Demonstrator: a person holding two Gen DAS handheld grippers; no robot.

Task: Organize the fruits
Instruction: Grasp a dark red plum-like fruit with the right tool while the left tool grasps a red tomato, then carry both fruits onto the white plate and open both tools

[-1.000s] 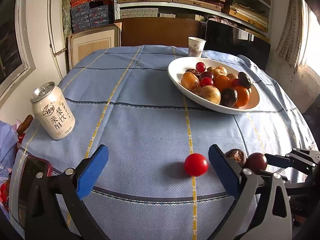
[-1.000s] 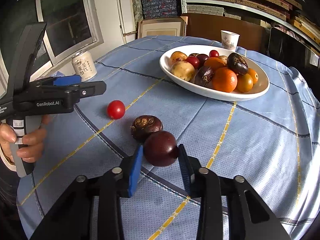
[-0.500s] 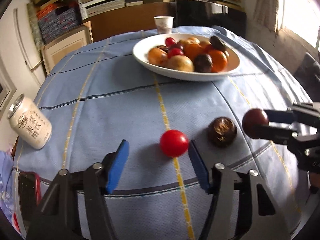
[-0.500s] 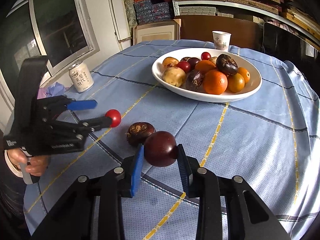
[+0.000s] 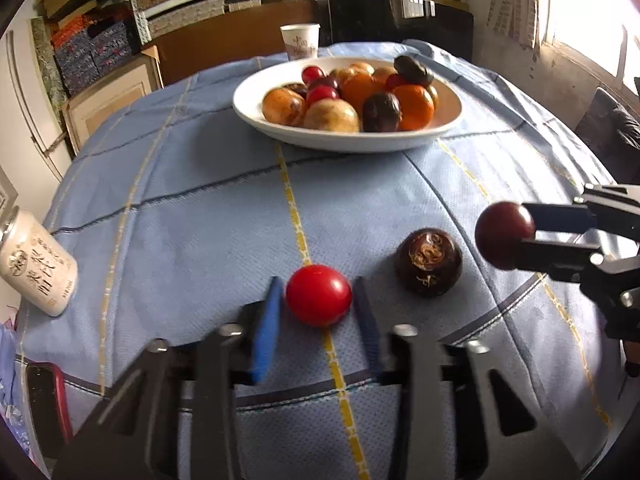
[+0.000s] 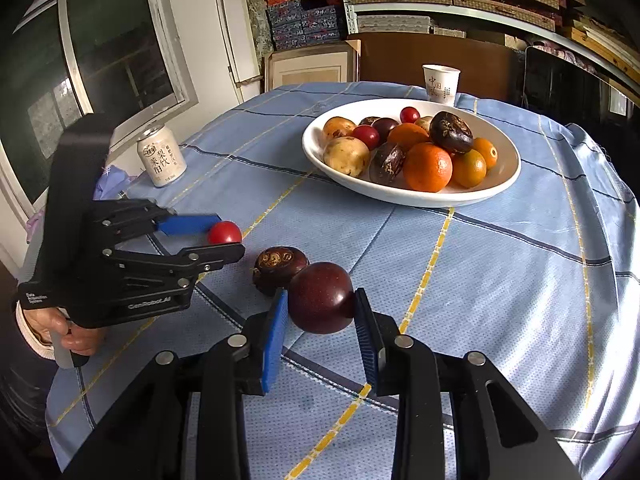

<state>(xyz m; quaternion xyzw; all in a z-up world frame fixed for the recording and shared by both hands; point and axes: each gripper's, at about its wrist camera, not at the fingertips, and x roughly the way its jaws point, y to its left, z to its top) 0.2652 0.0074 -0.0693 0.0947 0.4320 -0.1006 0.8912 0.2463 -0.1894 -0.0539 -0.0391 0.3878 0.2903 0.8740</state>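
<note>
A small red tomato (image 5: 319,295) lies on the blue tablecloth between the blue pads of my left gripper (image 5: 318,304). Its jaws are closing and both pads touch the tomato's sides. The right wrist view shows the same grip on the tomato (image 6: 224,232) from the side. My right gripper (image 6: 321,308) is shut on a dark red round fruit (image 6: 321,298), held just above the cloth. A wrinkled dark brown fruit (image 5: 428,262) rests on the table between the two grippers. The white bowl (image 5: 248,108), further back, holds several oranges, potatoes and dark fruits.
A white drink can (image 5: 36,268) stands near the table's left edge, with a phone (image 5: 44,400) close to the front left edge. A paper cup (image 6: 441,82) stands behind the bowl. A person's hand (image 6: 68,328) holds the left gripper's handle. Shelves and a window surround the table.
My left gripper moved forward and down around the red tomato, and its jaws closed from wide open onto it. The right gripper kept still, holding the dark red fruit.
</note>
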